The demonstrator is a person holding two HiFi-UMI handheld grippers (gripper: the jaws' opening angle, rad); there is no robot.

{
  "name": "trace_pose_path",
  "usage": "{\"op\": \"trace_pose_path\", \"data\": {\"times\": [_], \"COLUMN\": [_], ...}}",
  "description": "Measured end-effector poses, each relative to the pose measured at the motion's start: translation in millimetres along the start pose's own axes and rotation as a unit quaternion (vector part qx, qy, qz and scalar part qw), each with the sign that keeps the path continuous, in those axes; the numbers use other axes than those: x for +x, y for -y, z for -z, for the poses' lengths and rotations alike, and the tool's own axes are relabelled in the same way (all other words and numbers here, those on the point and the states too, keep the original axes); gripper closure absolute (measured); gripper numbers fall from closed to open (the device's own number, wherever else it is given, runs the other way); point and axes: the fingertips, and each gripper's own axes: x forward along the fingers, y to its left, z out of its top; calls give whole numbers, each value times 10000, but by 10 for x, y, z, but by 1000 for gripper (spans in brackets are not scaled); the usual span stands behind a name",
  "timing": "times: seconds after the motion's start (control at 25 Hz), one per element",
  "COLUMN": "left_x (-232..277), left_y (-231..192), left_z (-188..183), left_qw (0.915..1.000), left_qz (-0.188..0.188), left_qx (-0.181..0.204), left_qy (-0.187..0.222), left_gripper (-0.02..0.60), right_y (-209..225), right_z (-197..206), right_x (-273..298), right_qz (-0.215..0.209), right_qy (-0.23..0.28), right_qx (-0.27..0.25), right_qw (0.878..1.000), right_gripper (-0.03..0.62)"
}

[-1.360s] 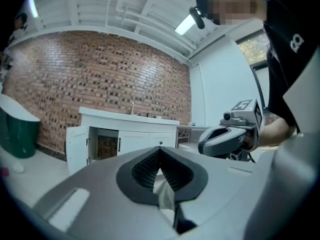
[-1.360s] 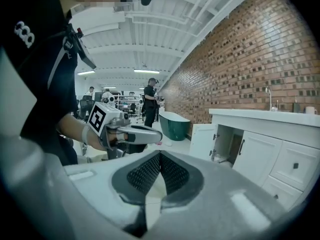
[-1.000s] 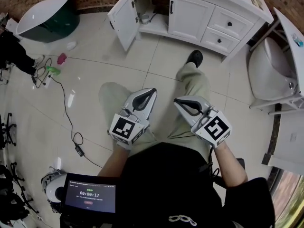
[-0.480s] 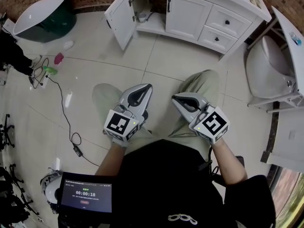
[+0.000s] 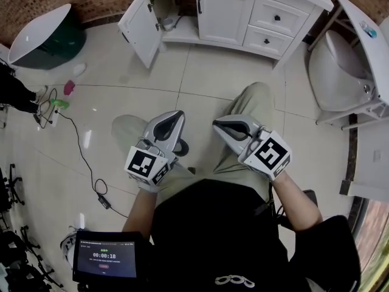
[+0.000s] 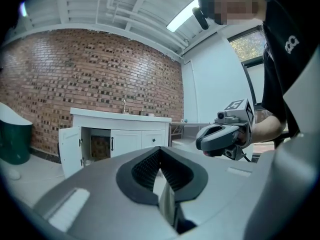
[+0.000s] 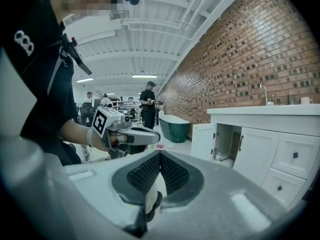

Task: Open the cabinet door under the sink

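The white panelled cabinet door (image 5: pixel 138 29) hangs open at upper left, on the white vanity (image 5: pixel 255 11). A dark-green bathtub (image 5: pixel 45 35) and a black cable (image 5: pixel 85 145) lie left. The left gripper (image 5: pixel 175 117) and right gripper (image 5: pixel 219 125) have their jaws pressed together, empty, above the knees. Since a second ago the vanity has drifted left and the black shoe is gone.

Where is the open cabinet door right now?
Head view, upper left: the open cabinet door hangs open at the white vanity's left end, between the green bathtub and the closed door.
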Motion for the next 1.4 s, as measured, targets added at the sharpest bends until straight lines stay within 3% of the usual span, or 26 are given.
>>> {"op": "trace_pose_path", "data": {"times": [0.44,1.12,1.4], "left_x": [-116,-95,-102], "left_y": [-22,51,47], "left_z": [98,113,129], "left_qw": [9999,9999,9999], "left_qz": [-101,19,34], "left_qx": [-79,-92,-84], "left_qy": [-19,-52,-76], "left_gripper": [566,566,566], "right_y": [-94,33,-16], "right_z": [-39,-54,-58], "right_x": [123,65,85], "right_qz": [-226,-1,-113], "right_qy": [108,99,153], "right_qx": [-152,102,64], "right_qw": [9996,9999,9998], "right_gripper": [603,603,603]}}
